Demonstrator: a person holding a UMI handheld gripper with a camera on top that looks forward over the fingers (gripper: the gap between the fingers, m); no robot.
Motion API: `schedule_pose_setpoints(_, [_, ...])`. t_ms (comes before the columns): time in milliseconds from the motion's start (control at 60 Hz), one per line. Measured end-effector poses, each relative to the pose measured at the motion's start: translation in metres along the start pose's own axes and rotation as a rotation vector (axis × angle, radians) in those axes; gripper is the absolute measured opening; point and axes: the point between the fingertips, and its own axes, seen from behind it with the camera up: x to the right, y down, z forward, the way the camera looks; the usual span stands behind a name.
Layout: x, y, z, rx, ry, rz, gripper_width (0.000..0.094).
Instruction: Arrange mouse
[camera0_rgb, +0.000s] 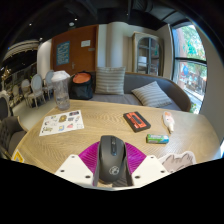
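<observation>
A black computer mouse (112, 158) sits between my two fingers, its rear toward me and its front pointing away over the round wooden table (100, 125). Both magenta pads (89, 155) press against its sides. My gripper (112, 168) is shut on the mouse, just above the near edge of the table.
On the table lie a printed leaflet (62, 123) at the left, a red and black case (137, 121) beyond the mouse, a green pack (157, 139), a white bottle (168, 122) and a pale object (180, 158) at the right. A clear jug (60, 90) stands far left; a sofa (130, 92) lies behind.
</observation>
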Motion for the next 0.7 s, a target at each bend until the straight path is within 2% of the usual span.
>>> schedule_pose_setpoints(117, [0.056,-0.046,-0.063,0.139,0.093,-0.051,0.0386])
schedule_pose_setpoints(200, [0.105,-0.044,-0.104,0.16,0.178,-0.065,0.0384])
schedule_pose_setpoints(267, [0.146,-0.02,-0.111,0.108,0.234,-0.052,0.0384])
schedule_pose_setpoints(367, [0.192,0.047,-0.108,-0.011,0.282,-0.05,0.0383])
schedule_pose_setpoints(417, [0.206,0.072,-0.103,-0.072,0.289,-0.036,0.0383])
schedule_pose_setpoints(483, [0.212,0.097,-0.102,-0.107,0.267,0.004,0.0416])
schedule_pose_setpoints(550, [0.212,0.111,-0.099,-0.14,0.228,0.05,0.0464])
schedule_pose_setpoints(600, [0.211,0.112,-0.101,-0.125,0.208,0.056,0.0518])
schedule_pose_setpoints(633, [0.212,0.111,-0.103,-0.112,0.198,0.05,0.0605])
schedule_pose_setpoints(700, [0.214,0.101,-0.114,-0.068,0.196,0.041,0.0842])
